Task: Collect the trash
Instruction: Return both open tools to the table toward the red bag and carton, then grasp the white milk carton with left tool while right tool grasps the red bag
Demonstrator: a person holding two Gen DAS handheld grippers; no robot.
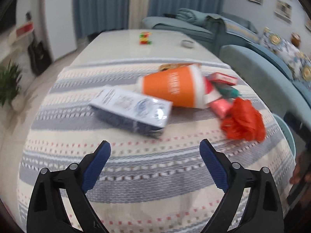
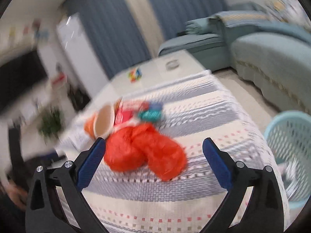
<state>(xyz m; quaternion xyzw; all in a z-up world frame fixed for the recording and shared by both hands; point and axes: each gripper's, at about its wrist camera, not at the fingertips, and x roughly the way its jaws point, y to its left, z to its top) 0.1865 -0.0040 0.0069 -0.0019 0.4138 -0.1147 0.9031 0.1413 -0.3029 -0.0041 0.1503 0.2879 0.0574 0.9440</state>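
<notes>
A long table (image 1: 120, 38) under a striped woven cloth in grey, cream and pink (image 1: 136, 167) carries the litter, heaped toward its right side. Off that edge, in the right wrist view, stands a pale blue plastic lattice basket (image 2: 289, 139), the likely place for the trash.

Largest of the pile is a flat white-and-blue printed cardboard box (image 1: 132, 108), lying askew. Touching its far corner is an orange paper cup with a white rim (image 1: 171, 87), tipped on its side. Beside the cup lies a crumpled red-orange plastic bag (image 2: 143, 155), then small red, pink and teal wrappers (image 1: 223, 89), too blurred to tell apart.

The left gripper (image 1: 155, 149) hovers short of the box, fingers spread wide with nothing between them. The right gripper (image 2: 154, 147) has its fingers equally spread, framing the bag without pressing it.

This looks like the approach to a pick. Next, the right fingers need to drop over the bag and close; it should crush easily.
</notes>
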